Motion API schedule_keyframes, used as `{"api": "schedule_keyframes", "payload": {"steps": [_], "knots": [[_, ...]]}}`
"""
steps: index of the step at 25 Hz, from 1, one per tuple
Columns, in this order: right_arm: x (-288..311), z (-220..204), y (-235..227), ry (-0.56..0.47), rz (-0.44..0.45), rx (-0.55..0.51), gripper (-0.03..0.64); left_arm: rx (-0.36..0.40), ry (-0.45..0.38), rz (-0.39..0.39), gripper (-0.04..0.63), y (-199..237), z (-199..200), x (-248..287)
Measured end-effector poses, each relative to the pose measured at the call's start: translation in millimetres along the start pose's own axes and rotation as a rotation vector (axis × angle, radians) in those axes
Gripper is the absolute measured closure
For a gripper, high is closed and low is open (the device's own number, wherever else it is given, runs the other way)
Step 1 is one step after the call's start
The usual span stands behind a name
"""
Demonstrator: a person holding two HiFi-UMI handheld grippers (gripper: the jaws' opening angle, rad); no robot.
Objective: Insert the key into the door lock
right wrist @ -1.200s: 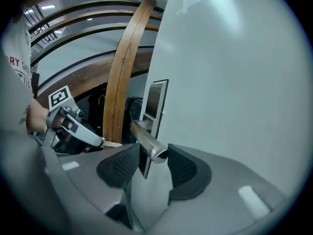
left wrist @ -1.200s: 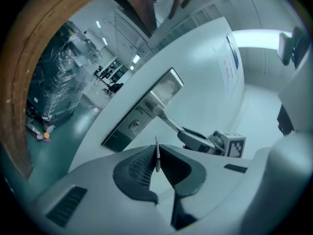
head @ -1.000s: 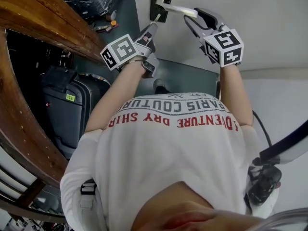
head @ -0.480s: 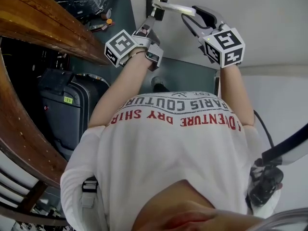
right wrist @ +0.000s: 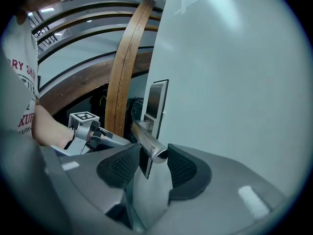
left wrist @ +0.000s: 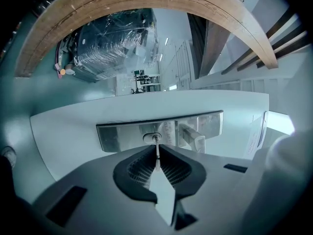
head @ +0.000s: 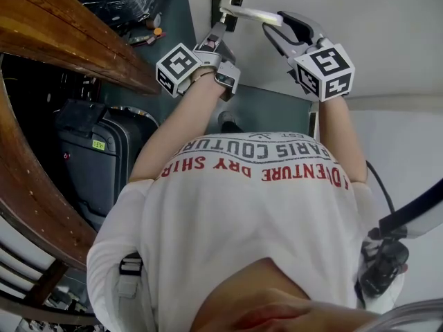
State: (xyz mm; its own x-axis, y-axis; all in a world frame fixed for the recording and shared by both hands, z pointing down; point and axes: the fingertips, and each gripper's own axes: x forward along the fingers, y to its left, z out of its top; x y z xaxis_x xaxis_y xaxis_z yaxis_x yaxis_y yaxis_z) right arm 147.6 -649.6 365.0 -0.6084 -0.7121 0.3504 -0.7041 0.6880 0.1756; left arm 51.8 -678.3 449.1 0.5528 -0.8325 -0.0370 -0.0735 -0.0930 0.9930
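Key (left wrist: 157, 148) right at the keyhole (left wrist: 153, 137)
Pinched edge-on in left gripper (left wrist: 157, 159), tip meeting it on the steel lock plate (left wrist: 120, 135); right gripper (right wrist: 153, 161) clamped round the door handle (right wrist: 145, 139) end.

Slim key (left wrist: 157, 153) tip at the door lock (left wrist: 146, 137) keyhole

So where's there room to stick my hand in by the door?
Free: the bare door past the right gripper, away from the lock, and the floor strip between the person's arms. Crowded: the lock plate, where the left gripper holds the key and the right clamps the door handle.
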Motion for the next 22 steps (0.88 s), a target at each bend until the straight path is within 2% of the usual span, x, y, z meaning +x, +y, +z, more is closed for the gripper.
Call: {"api": "schedule_keyframes", "payload": {"steps": [16, 22], "knots": [[-5, 4, 4, -0.014, 0.025, -0.023, 0.456, -0.063, -0.072, -0.03, 0.572, -3, 5, 21], [-3, 3, 0, -0.016, 0.032, -0.017, 0.457, -0.05, -0.081, -0.05, 0.572, -3, 5, 26]]}}
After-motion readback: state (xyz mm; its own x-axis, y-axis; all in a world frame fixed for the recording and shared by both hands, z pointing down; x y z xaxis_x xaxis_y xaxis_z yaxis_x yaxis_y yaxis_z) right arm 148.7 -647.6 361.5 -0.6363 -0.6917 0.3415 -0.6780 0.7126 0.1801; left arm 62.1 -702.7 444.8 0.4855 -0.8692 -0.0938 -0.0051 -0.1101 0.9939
